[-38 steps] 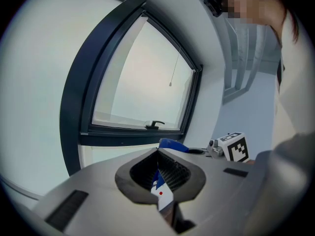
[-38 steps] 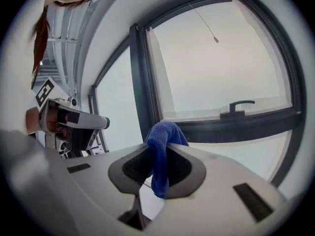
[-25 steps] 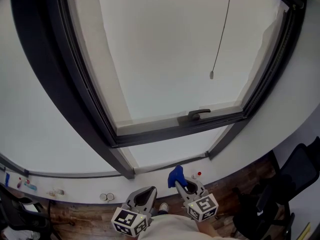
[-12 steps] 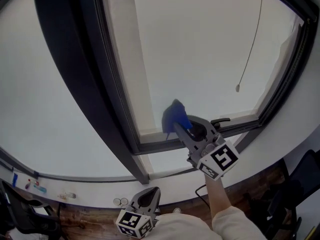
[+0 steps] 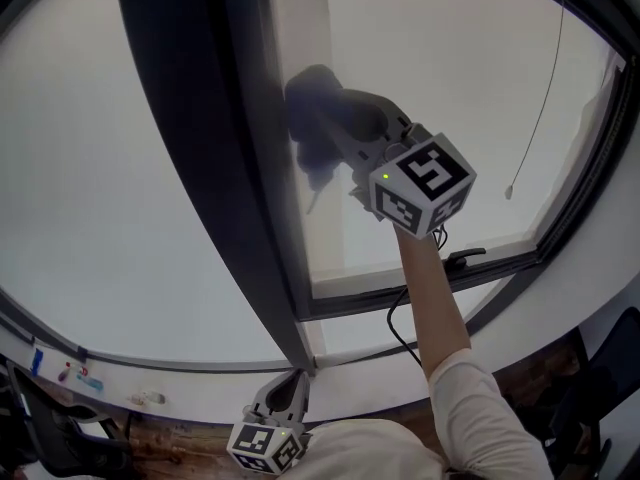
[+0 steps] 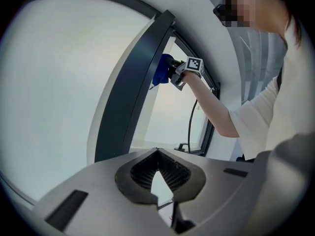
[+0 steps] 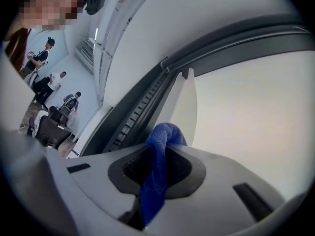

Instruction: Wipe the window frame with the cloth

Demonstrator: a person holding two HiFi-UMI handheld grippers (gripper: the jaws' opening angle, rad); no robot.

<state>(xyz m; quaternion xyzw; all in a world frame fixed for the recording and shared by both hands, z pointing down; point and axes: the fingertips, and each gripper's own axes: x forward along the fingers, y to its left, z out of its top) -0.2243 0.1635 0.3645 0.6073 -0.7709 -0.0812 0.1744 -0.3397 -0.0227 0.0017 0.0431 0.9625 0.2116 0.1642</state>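
The dark upright bar of the window frame (image 5: 200, 168) runs from the top down to the sill. My right gripper (image 5: 335, 133) is raised high against its right side, shut on a blue cloth (image 5: 310, 118) that looks blurred here. In the right gripper view the cloth (image 7: 165, 134) bulges out between the jaws of the right gripper (image 7: 162, 151), close to the frame (image 7: 142, 112). The left gripper view shows that cloth (image 6: 160, 72) touching the frame (image 6: 133, 97). My left gripper (image 5: 285, 393) hangs low near the sill, shut with nothing in it (image 6: 157, 154).
A window handle (image 5: 465, 258) sits on the lower sash bar at the right. A blind cord with a small weight (image 5: 510, 193) hangs before the glass. Small items (image 5: 145, 400) lie on the white sill at the left. A dark chair (image 5: 610, 368) stands at the lower right.
My right gripper has risen from beside the sill up to the upright frame bar, carrying the blue cloth. The left gripper has stayed low.
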